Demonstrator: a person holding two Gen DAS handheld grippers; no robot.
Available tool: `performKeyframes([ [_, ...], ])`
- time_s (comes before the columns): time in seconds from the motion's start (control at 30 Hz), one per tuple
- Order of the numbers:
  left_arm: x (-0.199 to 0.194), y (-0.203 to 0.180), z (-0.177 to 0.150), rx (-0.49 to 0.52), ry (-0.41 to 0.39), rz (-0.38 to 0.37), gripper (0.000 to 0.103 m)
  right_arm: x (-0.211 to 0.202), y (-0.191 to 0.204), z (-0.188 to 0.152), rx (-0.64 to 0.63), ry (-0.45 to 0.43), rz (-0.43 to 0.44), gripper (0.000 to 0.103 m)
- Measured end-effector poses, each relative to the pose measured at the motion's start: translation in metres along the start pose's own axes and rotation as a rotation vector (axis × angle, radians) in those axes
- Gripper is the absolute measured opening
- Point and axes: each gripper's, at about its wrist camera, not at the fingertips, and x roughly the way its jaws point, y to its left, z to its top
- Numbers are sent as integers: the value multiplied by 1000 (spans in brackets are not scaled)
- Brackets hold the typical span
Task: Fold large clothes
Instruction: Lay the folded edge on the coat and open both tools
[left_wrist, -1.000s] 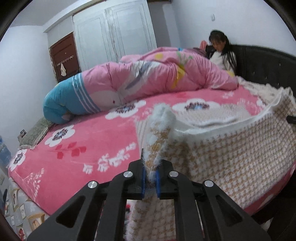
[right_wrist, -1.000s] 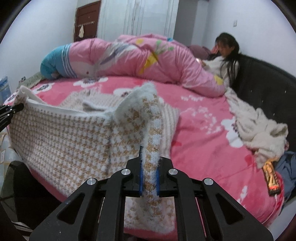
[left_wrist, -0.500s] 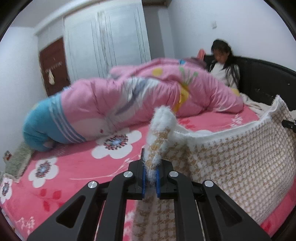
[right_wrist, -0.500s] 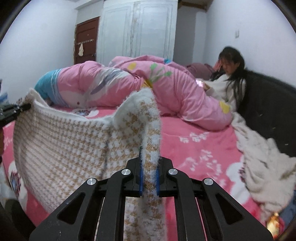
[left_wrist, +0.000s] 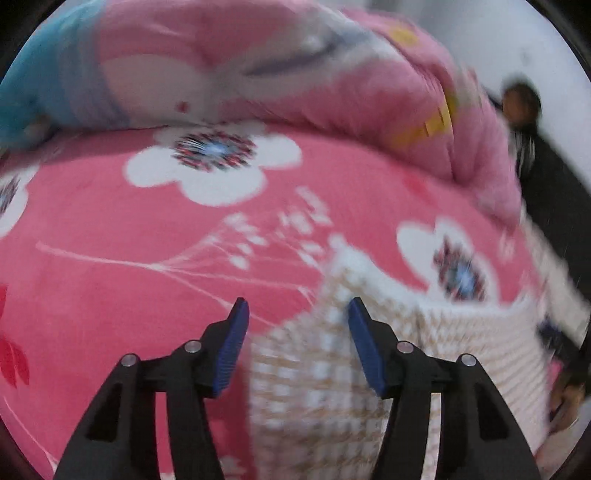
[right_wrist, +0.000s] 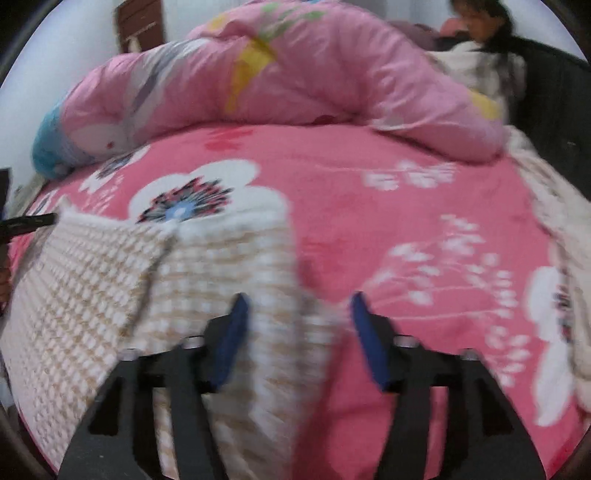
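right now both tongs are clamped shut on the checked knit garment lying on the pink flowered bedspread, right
Not quite. Both tongs are opening, not clamped shut. In the left wrist view the left tongs stand apart with the checked knit garment loose between the pads; the right wrist view shows the same for the right tongs. The garment does lie on the pink flowered bedspread.

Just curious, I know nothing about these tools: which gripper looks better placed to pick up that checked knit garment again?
Probably the right gripper: its opening jaws straddle the checked knit garment. The left gripper sits at its edge, mostly over the pink bedsheet.
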Motion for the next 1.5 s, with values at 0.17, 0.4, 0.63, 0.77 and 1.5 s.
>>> performKeyframes([
  [0.17, -38, -4, 11, -23, -96, -130, 53, -20, 2, 21, 61, -57, 99, 49],
  [0.4, 37, -57, -6, 62, 144, -138, 55, 62, 53, 43, 12, 138, 205, 30],
  [0.63, 16, 9, 3, -187, 94, -149, 47, 32, -55, 19, 374, 115, 155, 31],
  [0.77, -34, 6, 4, -138, -15, -85, 47, -41, -61, 8, 378, 5, 142, 42],
  [1.5, -63, -168, -157, 387, 47, -102, 60, -90, 188, -79, -160, 81, 123, 53],
])
